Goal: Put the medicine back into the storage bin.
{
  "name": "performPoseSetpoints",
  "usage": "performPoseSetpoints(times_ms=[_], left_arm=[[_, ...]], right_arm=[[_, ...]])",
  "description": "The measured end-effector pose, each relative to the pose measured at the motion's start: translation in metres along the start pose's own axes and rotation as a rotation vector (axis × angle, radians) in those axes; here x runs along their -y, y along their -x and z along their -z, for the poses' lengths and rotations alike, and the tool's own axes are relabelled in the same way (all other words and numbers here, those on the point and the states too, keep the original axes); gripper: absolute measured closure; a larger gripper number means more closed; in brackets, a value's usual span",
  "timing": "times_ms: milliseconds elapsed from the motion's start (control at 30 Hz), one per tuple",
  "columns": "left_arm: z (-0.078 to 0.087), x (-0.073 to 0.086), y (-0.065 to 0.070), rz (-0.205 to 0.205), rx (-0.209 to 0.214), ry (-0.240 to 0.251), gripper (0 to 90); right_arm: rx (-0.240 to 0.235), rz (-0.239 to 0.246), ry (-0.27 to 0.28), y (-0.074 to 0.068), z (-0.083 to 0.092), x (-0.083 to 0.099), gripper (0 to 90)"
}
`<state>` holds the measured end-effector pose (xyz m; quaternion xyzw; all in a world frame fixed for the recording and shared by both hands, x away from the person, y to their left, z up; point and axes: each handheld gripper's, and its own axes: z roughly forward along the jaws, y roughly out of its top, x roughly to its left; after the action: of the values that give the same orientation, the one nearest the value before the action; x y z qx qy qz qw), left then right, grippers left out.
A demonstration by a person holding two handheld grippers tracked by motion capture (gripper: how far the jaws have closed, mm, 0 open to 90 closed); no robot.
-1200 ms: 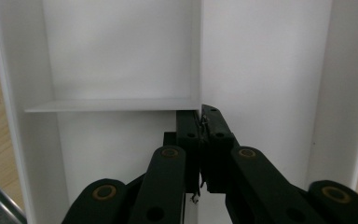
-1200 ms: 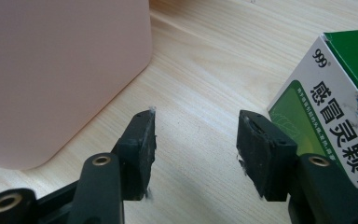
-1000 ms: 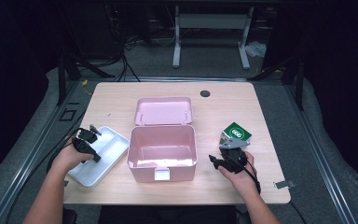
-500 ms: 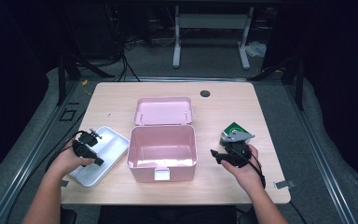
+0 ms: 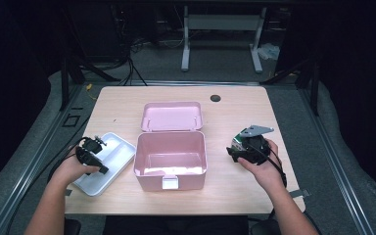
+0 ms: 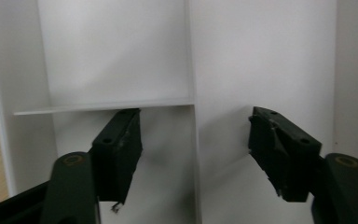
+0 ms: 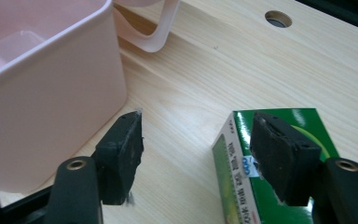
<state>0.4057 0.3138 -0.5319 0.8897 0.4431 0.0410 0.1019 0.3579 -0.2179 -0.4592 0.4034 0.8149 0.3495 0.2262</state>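
Note:
An open pink box [image 5: 147, 174] stands mid-table, and its wall is at the left of the right gripper view [image 7: 51, 107]. Its lid [image 5: 171, 116] lies behind it. My left gripper [image 5: 90, 152] hangs over a white divided tray [image 5: 120, 147]. Its jaws [image 6: 196, 154] have just been opening and stand open on bare tray compartments [image 6: 112, 56]. My right gripper [image 5: 247, 147] is held right of the pink box, above a green carton [image 7: 242, 126]. Those jaws [image 7: 196, 149] have also just been opening. They stand open, the right one in front of the carton, with nothing pressed between them.
A round dark hole [image 5: 215, 98] sits in the tabletop near the far edge. Bare wood lies between the pink box and the green carton. A dark floor with a metal stand surrounds the table.
My right hand has lifted and moved over the green carton, which now shows as a sliver under the gripper. The left hand has stayed over the tray.

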Motion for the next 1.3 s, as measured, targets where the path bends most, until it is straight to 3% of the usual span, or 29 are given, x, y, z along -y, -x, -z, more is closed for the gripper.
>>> performPoseSetpoints(times_ms=[233,533,700,833,867,900,933,1000,1033,1067,1100,1300], left_arm=[[-0.007,-0.003,0.010,-0.041,0.001,-0.034,11.7],[-0.007,-0.001,0.010,-0.033,0.000,-0.019,11.4],[-0.007,0.000,0.010,-0.033,0.001,-0.011,11.4],[-0.007,0.000,0.010,-0.032,0.001,-0.011,11.1],[-0.007,0.000,0.010,-0.032,0.001,-0.011,11.0],[-0.007,0.000,0.010,-0.031,0.000,-0.011,10.9],[-0.007,0.000,0.010,-0.031,0.000,-0.011,10.8],[-0.007,0.000,0.010,-0.032,0.000,-0.011,10.7],[-0.007,0.000,0.010,-0.032,0.000,-0.011,10.7],[-0.007,0.000,0.010,-0.032,0.000,-0.011,10.7],[-0.007,0.000,0.011,-0.027,0.000,-0.010,10.7],[-0.008,-0.001,0.011,-0.033,0.001,-0.013,9.4]], right_arm=[[-0.012,0.020,-0.069,0.009,-0.003,-0.015,27.1],[-0.020,0.035,-0.130,0.018,-0.009,-0.024,25.0],[-0.033,0.019,-0.173,0.028,-0.013,-0.028,21.9],[-0.071,0.002,-0.258,0.040,-0.022,-0.037,14.3],[-0.071,0.002,-0.258,0.040,-0.022,-0.037,14.3],[-0.085,0.007,-0.329,0.047,-0.028,-0.041,13.7],[-0.085,0.007,-0.329,0.047,-0.028,-0.041,13.7],[-0.084,0.018,-0.379,0.053,-0.033,-0.044,12.0],[-0.095,0.030,-0.431,0.060,-0.039,-0.046,8.2],[-0.095,0.030,-0.431,0.060,-0.039,-0.046,8.2],[-0.093,0.039,-0.490,0.067,-0.045,-0.047,7.3],[-0.081,0.054,-0.573,0.078,-0.055,-0.047,7.3]])
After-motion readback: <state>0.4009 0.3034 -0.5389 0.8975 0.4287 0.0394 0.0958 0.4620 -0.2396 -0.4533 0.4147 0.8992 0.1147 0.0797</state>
